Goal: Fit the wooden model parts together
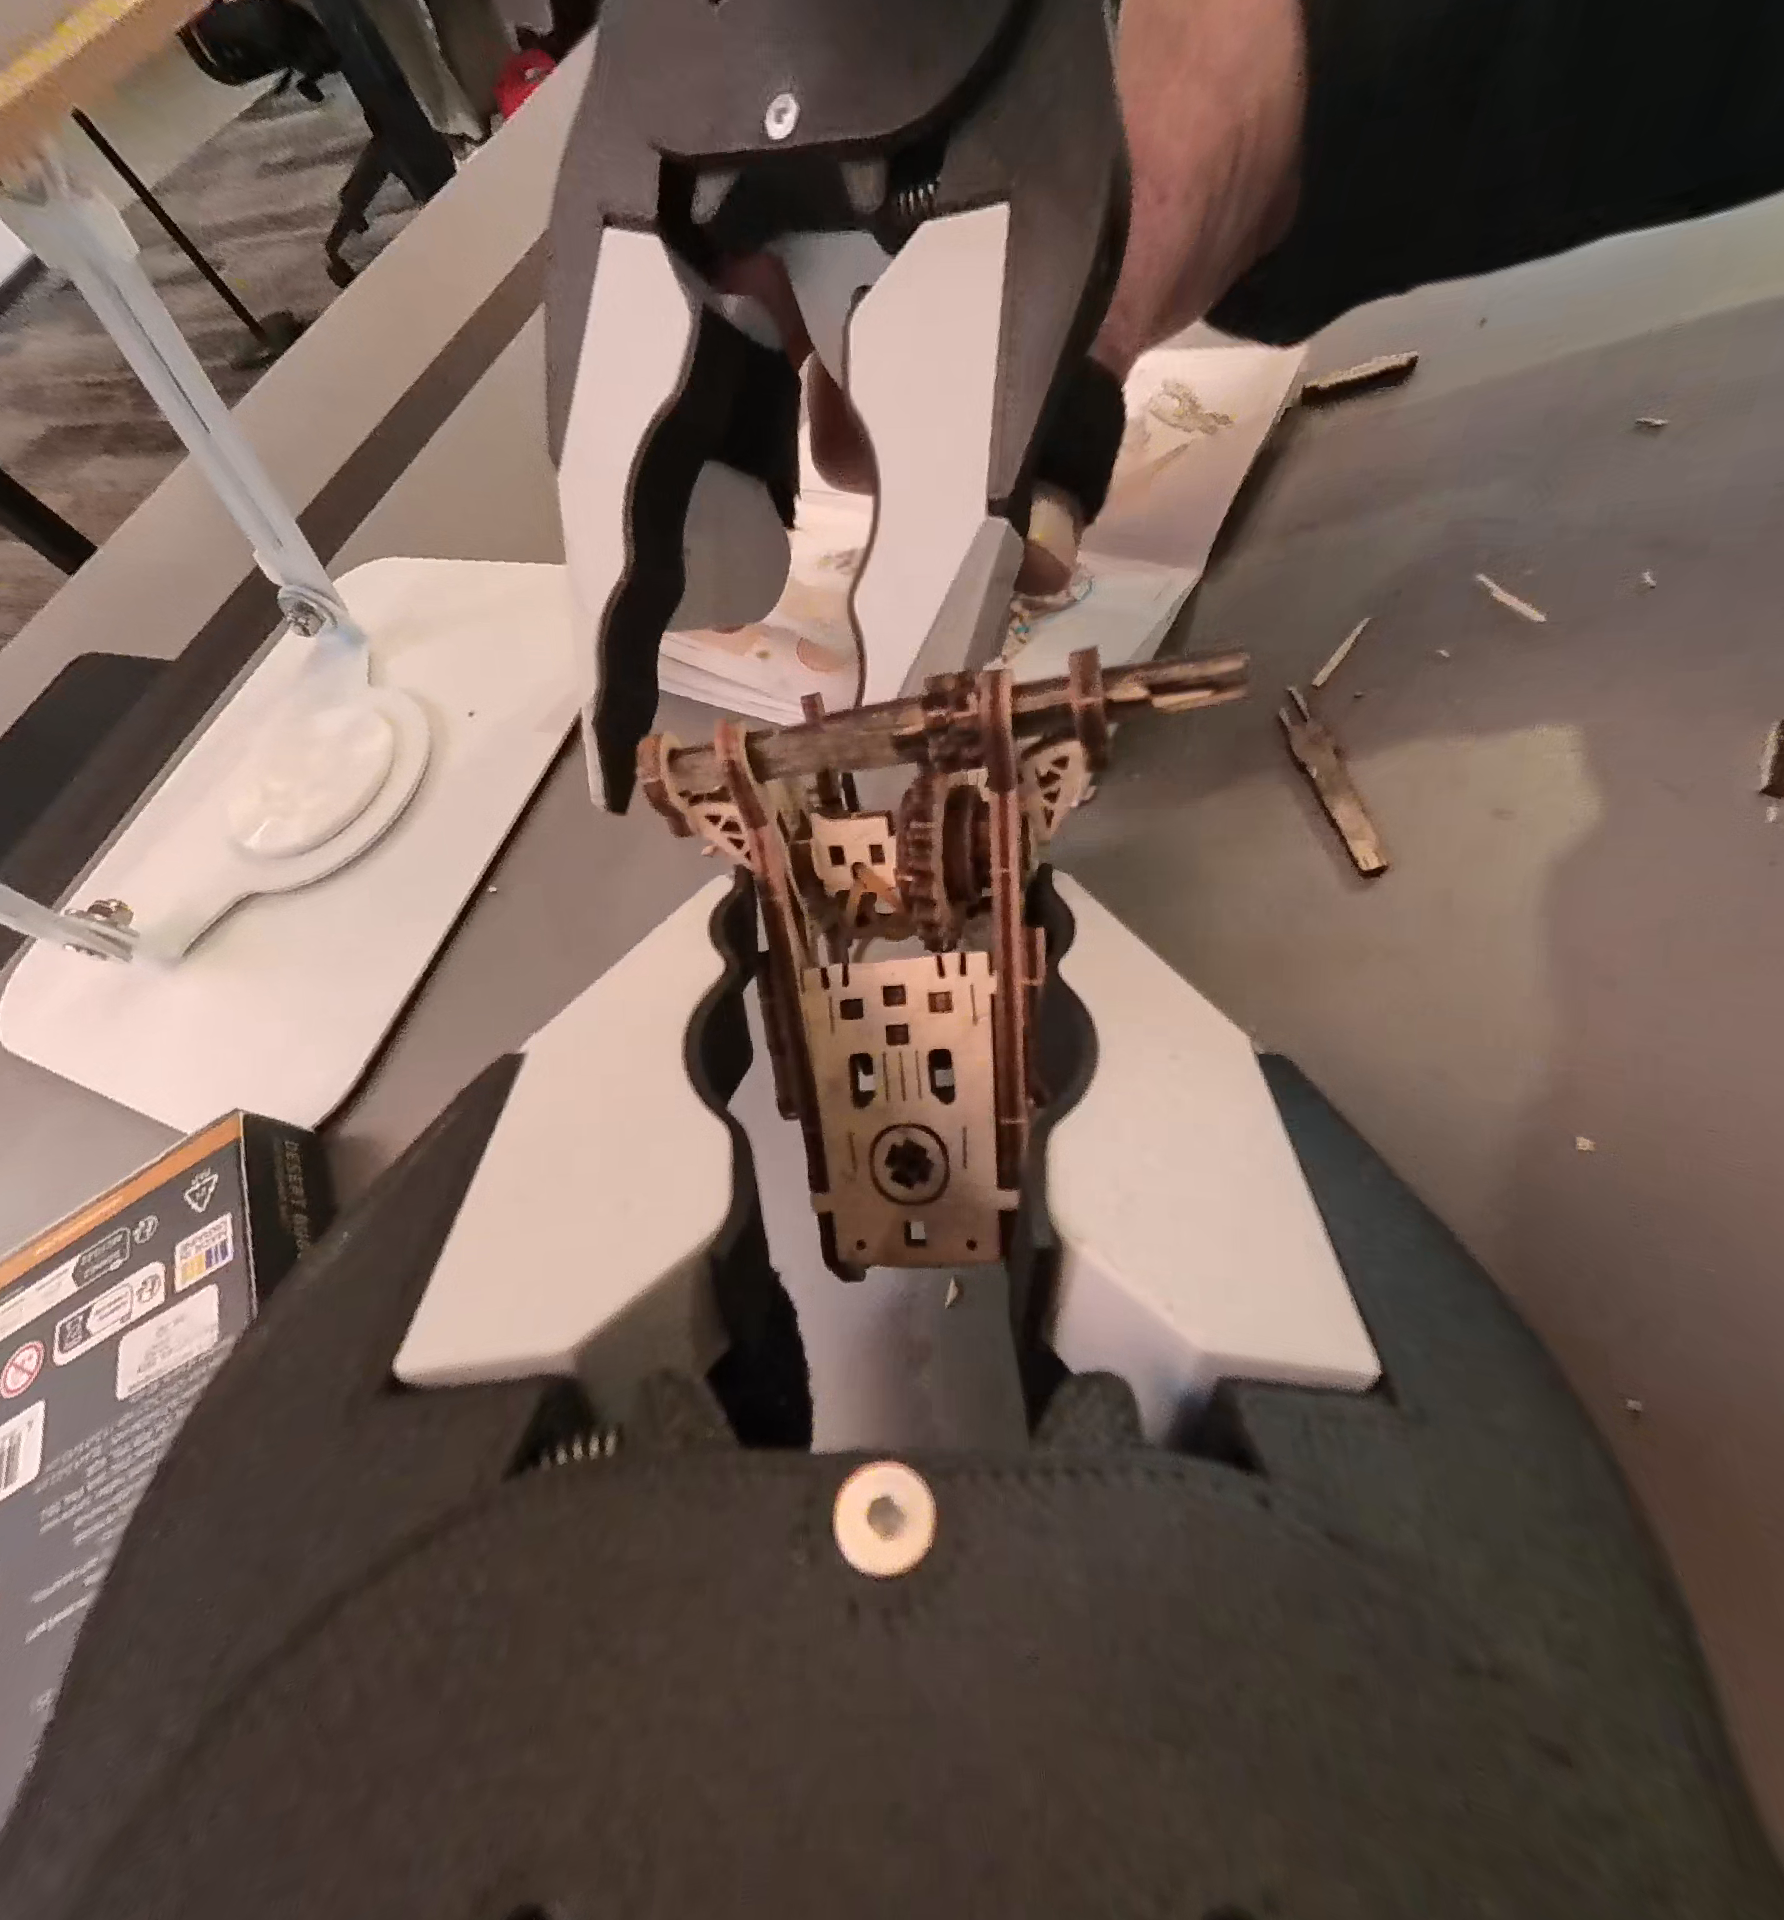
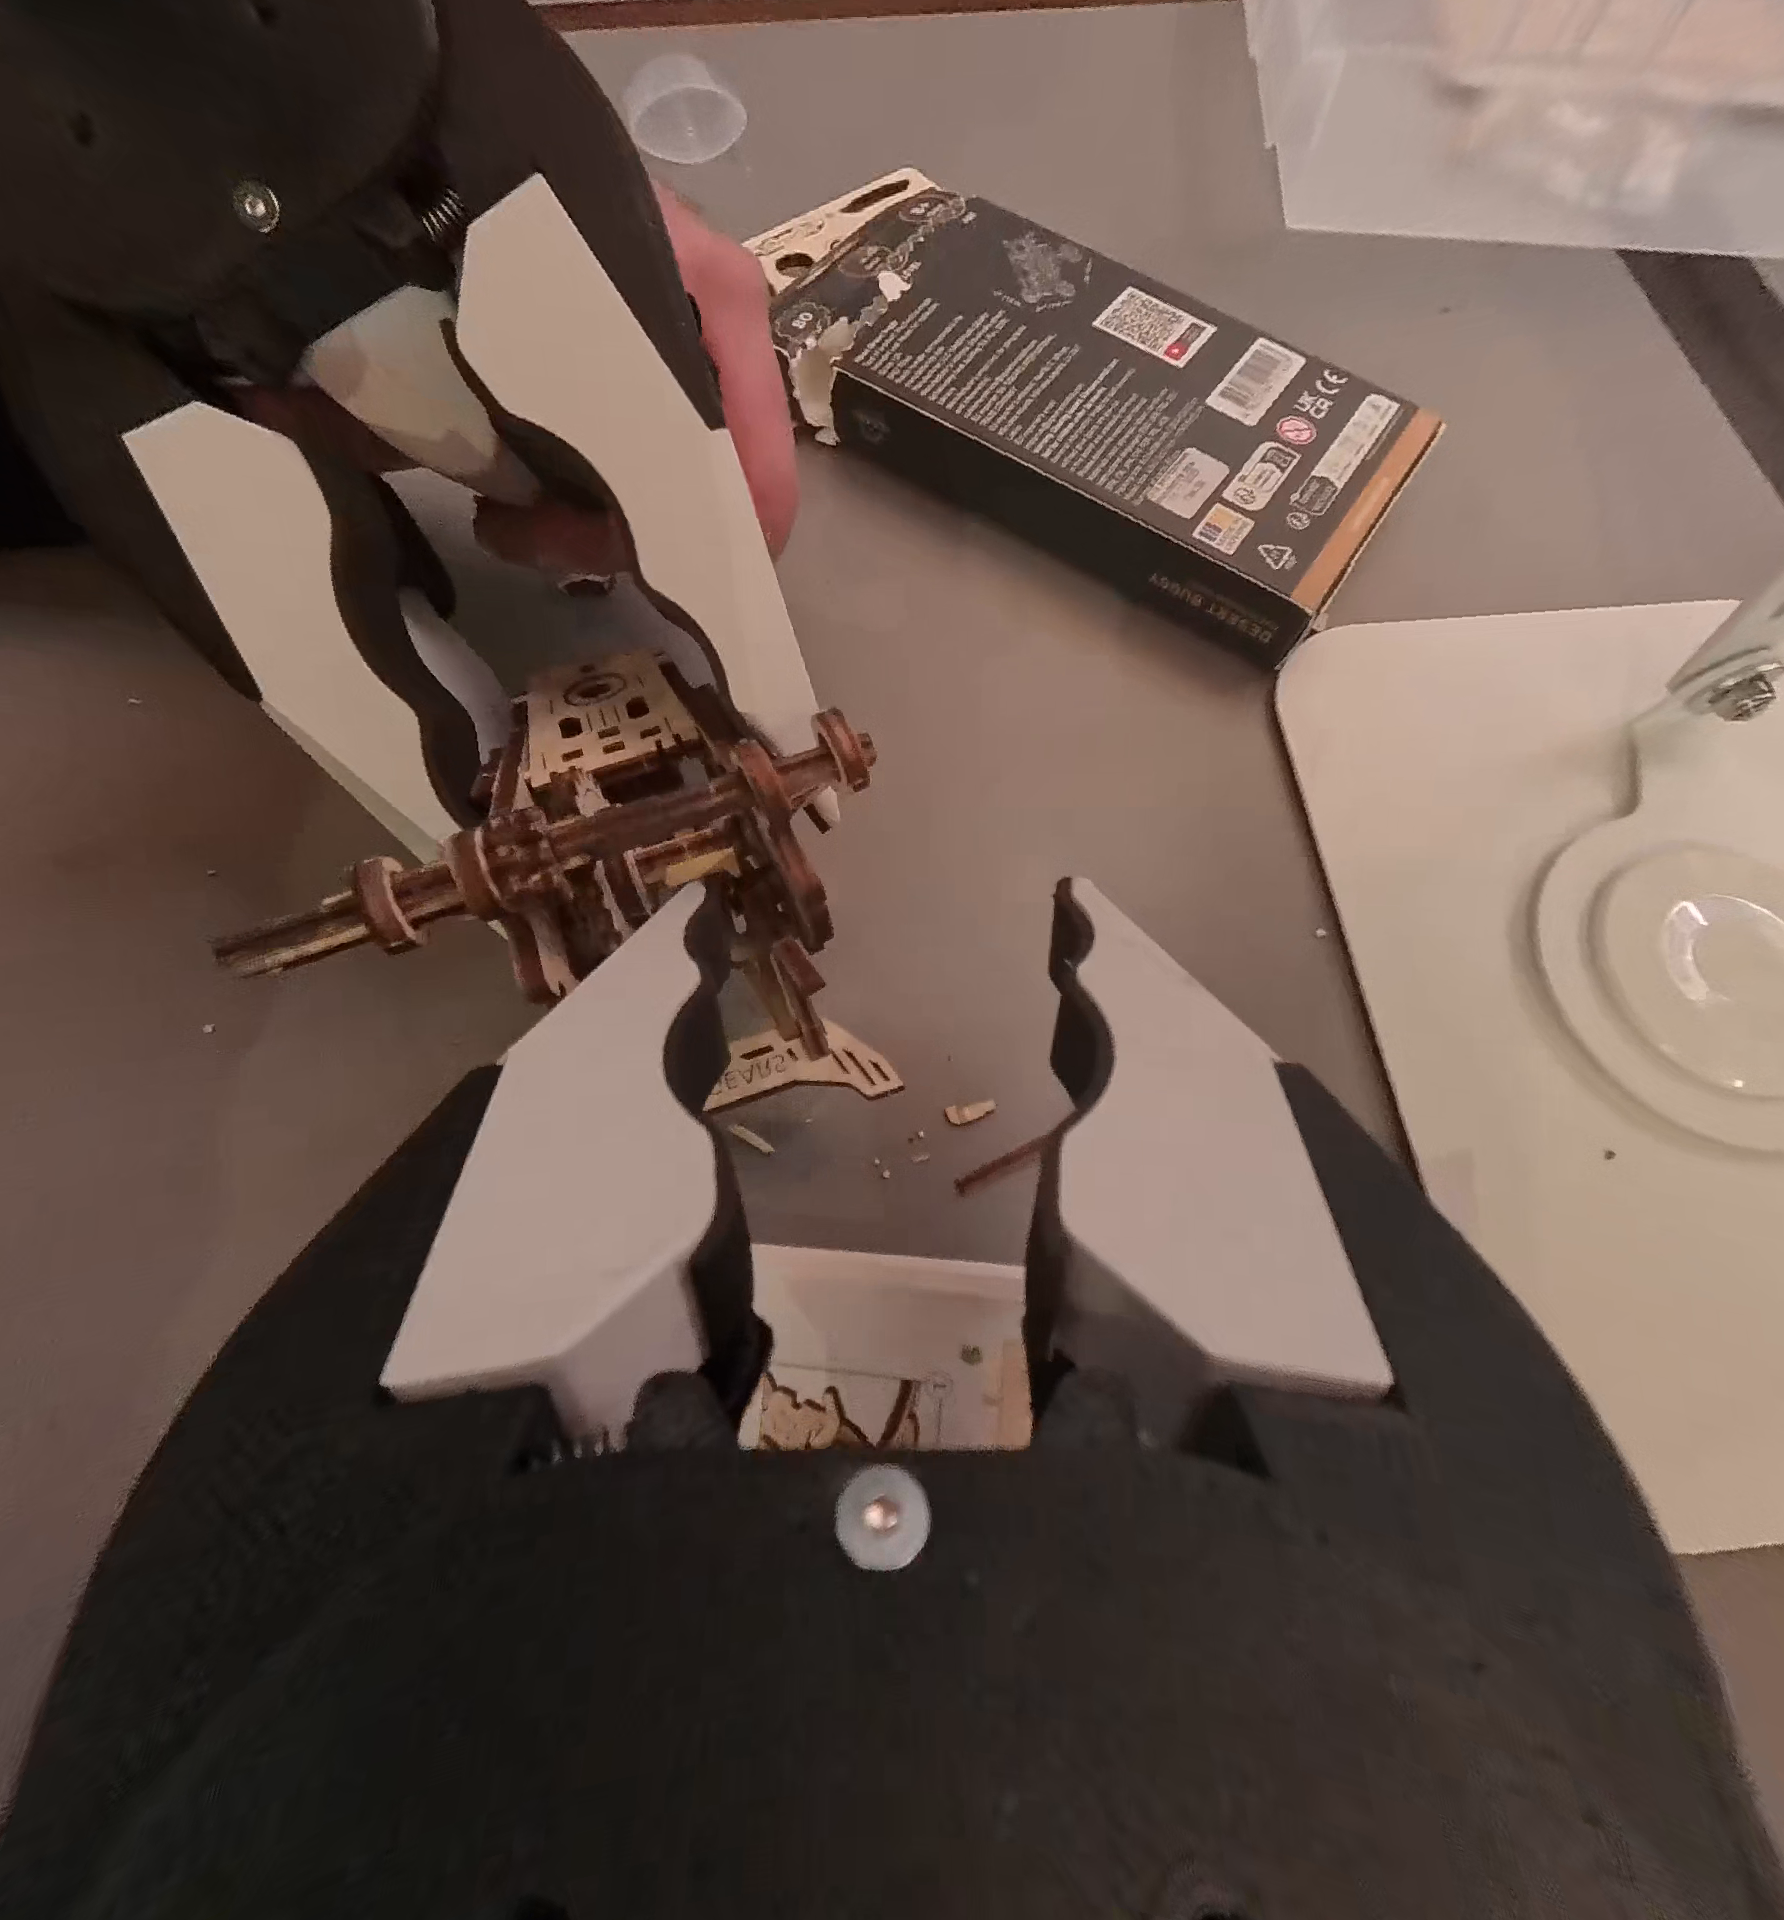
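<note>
Currently left hand-held gripper [image 1: 893,997] pinches wooden model [image 1: 909,1039] by its side frames, pads pressed on both flanks; flat slotted plate faces my camera, axle [image 1: 971,717] crosswise beyond fingertips. I judge this grip leaves axle ends and gear exposed for fitting. Right hand-held gripper [image 2: 883,914] spread, nothing between pads, one fingertip close beside model. Model held above grey worktop [image 2: 1075,779]. Loose wooden offcuts [image 1: 1335,779] lie nearby; kit box [image 2: 1127,416] set aside.
</note>
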